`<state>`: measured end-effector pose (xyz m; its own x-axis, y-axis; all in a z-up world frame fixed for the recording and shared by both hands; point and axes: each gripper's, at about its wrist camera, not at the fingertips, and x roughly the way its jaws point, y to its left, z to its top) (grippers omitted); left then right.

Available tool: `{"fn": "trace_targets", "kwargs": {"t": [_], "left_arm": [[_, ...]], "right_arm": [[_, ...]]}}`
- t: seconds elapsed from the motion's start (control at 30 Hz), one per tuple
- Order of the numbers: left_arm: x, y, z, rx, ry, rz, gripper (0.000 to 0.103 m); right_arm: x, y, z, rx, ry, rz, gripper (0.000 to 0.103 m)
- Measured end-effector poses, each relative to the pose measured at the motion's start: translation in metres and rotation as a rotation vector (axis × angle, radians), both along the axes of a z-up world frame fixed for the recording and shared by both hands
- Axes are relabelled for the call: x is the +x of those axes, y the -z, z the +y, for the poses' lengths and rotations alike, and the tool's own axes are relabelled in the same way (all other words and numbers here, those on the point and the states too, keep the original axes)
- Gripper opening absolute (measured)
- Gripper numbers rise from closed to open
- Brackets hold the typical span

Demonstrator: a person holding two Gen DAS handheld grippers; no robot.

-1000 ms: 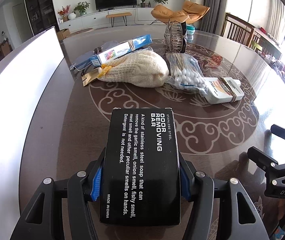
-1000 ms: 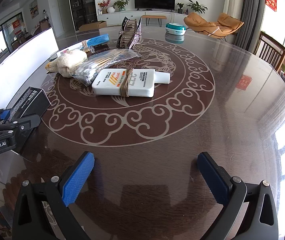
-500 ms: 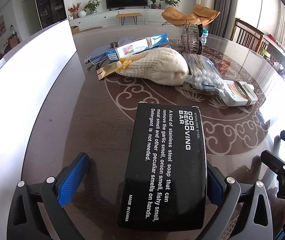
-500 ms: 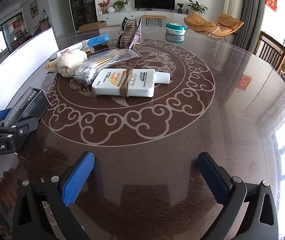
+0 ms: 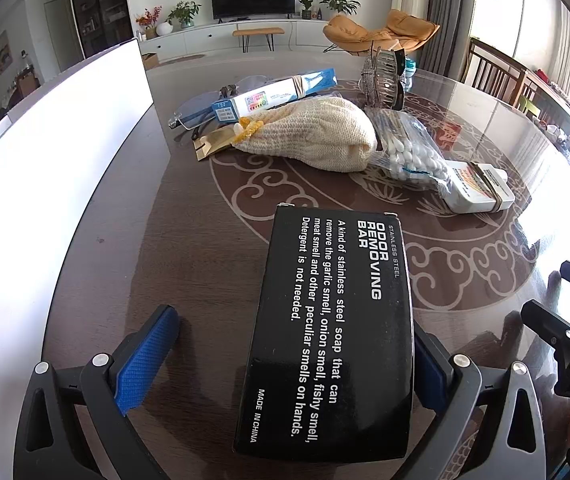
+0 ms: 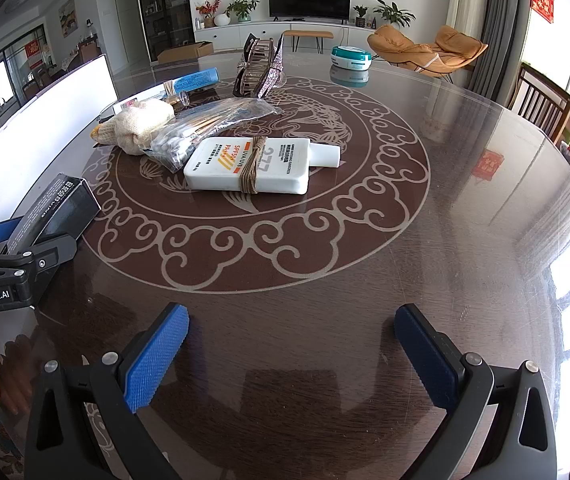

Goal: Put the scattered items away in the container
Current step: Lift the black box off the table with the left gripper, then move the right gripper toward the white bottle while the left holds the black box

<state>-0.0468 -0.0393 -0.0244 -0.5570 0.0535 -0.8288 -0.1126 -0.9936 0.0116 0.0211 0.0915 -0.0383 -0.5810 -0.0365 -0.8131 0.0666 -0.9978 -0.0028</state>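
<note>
**Black box between parted pads, other items farther up the desk**

The left tool (image 5: 285, 364) stands wide open around the black box (image 5: 333, 328): its left pad (image 5: 145, 360) is well clear of the box, while the right pad sits just beside the box's right side; whether it touches cannot be told. The box lies on the dark patterned desk (image 5: 189, 248). The right tool (image 6: 291, 356) is also wide open, holding nothing, above bare desk. Farther off, right of centre, lies a white bottle (image 6: 253, 166) bound with twine, with a bag of cotton swabs (image 5: 409, 148) touching its left end. Left of the swabs rests a knitted pouch (image 5: 313, 136). Beyond that lie a blue-and-white boxed item (image 5: 277, 94) and a glittery hair claw (image 6: 259, 68). The white container wall (image 5: 45, 184) runs along the left.
</note>
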Motion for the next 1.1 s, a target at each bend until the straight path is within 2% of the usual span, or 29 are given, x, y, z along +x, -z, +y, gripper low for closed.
{"fn": "trace_targets", "kwargs": {"t": [0.3,0.4,0.47,0.63,0.7,0.9,1.0,1.1], "left_arm": [[-0.001,0.001,0.0,0.0,0.001,0.0,0.103],[-0.001,0.001,0.0,0.0,0.0,0.0,0.103],[-0.001,0.001,0.0,0.0,0.0,0.0,0.103],[-0.001,0.001,0.0,0.0,0.001,0.0,0.103],[-0.001,0.001,0.0,0.0,0.001,0.0,0.103],[-0.001,0.001,0.0,0.0,0.001,0.0,0.103],[-0.001,0.002,0.0,0.0,0.001,0.0,0.103],[-0.001,0.002,-0.001,0.0,0.001,0.0,0.103]], "right_arm": [[-0.019,0.0,0.01,0.004,-0.016,-0.009,0.103],[-0.032,0.0,0.022,0.006,0.008,-0.029,0.103],[-0.04,-0.001,0.036,-0.002,0.068,-0.044,0.103],[-0.069,-0.012,0.074,-0.201,0.25,-0.028,0.103],[-0.09,-0.018,0.073,-0.225,0.274,-0.025,0.103],[-0.144,-0.021,0.062,-0.119,0.29,-0.057,0.103],[-0.158,-0.016,0.06,-0.034,0.227,-0.111,0.103],[-0.158,-0.01,0.056,0.013,0.114,-0.148,0.103]]}}
